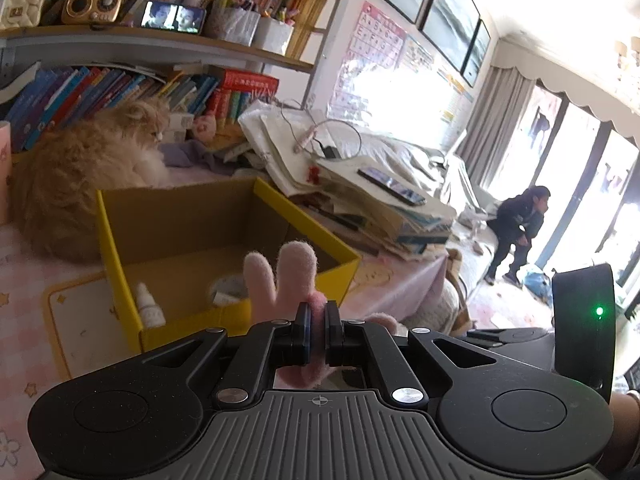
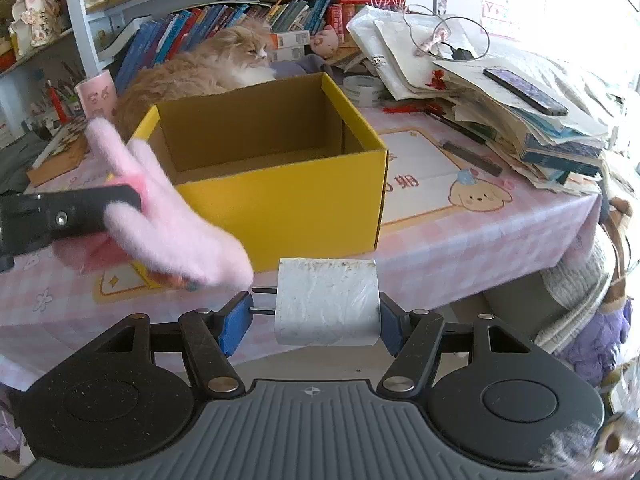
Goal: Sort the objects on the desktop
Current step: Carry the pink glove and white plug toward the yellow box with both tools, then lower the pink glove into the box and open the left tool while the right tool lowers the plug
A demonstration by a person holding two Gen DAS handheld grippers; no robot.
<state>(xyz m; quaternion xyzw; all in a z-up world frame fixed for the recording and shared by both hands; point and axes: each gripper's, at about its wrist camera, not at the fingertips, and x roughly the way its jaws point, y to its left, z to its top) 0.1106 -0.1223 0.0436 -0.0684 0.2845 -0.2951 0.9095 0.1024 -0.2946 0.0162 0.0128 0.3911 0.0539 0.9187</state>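
Note:
My left gripper (image 1: 316,332) is shut on a pink fuzzy glove (image 1: 280,276), whose fingers stick up past the jaws. It hangs just before the near wall of an open yellow cardboard box (image 1: 120,264). Inside the box lie a small white bottle (image 1: 148,304) and a grey-white item (image 1: 228,288). In the right wrist view my right gripper (image 2: 312,320) is shut on a white plug adapter (image 2: 328,300), its two prongs pointing at the left pad. It hovers off the table's front edge, short of the yellow box (image 2: 280,200). The glove (image 2: 172,232) hangs to the box's left.
An orange and white cat (image 2: 208,68) lies right behind the box. A tall pile of papers and books (image 2: 540,128) with a phone (image 2: 524,90) on top fills the right side. A tape roll (image 2: 362,88), a pink cup (image 2: 98,96) and bookshelves stand behind. A person (image 1: 516,228) crouches far off.

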